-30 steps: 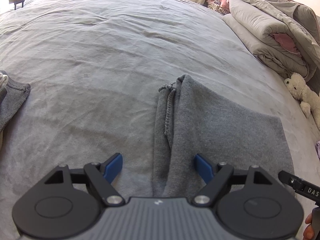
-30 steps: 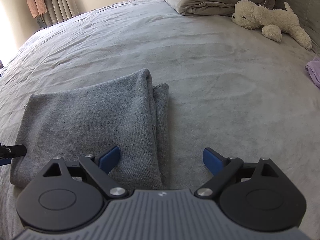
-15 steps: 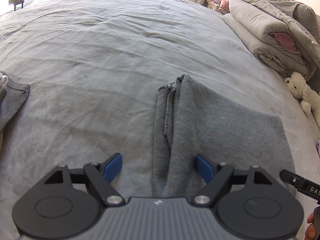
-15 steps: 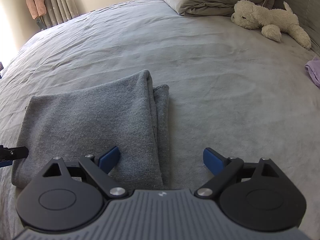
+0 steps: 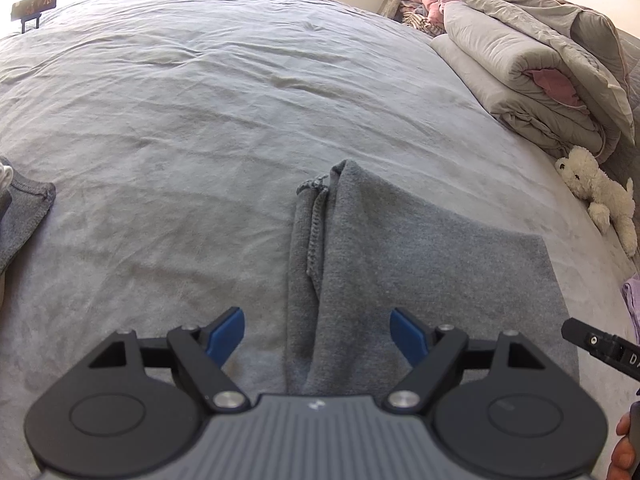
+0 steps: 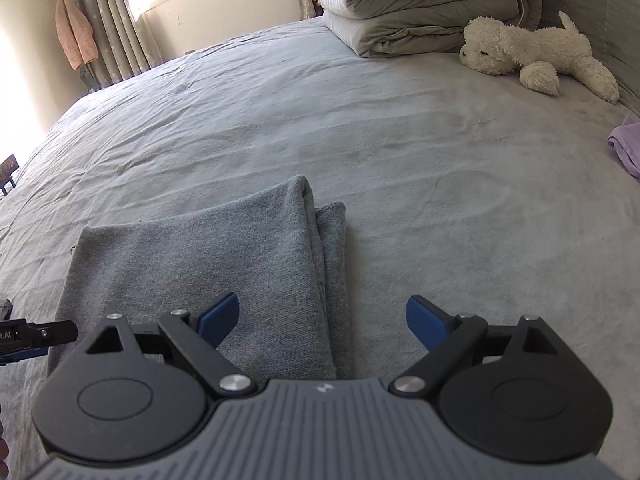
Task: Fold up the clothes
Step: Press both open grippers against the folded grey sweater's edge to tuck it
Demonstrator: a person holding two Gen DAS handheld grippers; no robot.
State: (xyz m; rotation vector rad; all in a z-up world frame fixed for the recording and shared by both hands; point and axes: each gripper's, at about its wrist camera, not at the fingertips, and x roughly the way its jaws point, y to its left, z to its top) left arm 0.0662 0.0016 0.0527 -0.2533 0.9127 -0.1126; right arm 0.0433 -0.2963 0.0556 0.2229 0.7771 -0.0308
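Observation:
A folded grey knit garment (image 5: 420,272) lies flat on the grey bed sheet (image 5: 192,112). Its layered left edge runs up between the fingers of my left gripper (image 5: 318,330), which is open above it and holds nothing. In the right wrist view the same garment (image 6: 192,276) shows its right folded edge, and my right gripper (image 6: 324,318) is open over that edge, also holding nothing. The tip of the other gripper (image 6: 36,336) pokes in at the left there, and at the right (image 5: 600,346) in the left wrist view.
Folded duvets (image 5: 532,68) are stacked at the bed's head, with a white plush toy (image 6: 536,52) beside them. A lilac cloth (image 6: 628,144) lies at the right edge. Another grey garment (image 5: 20,216) sits at the far left. Curtains (image 6: 108,20) hang by the window.
Both grippers have lifted and pulled back slightly from the garment, so the views show more of the bed and room. The garment has not moved.

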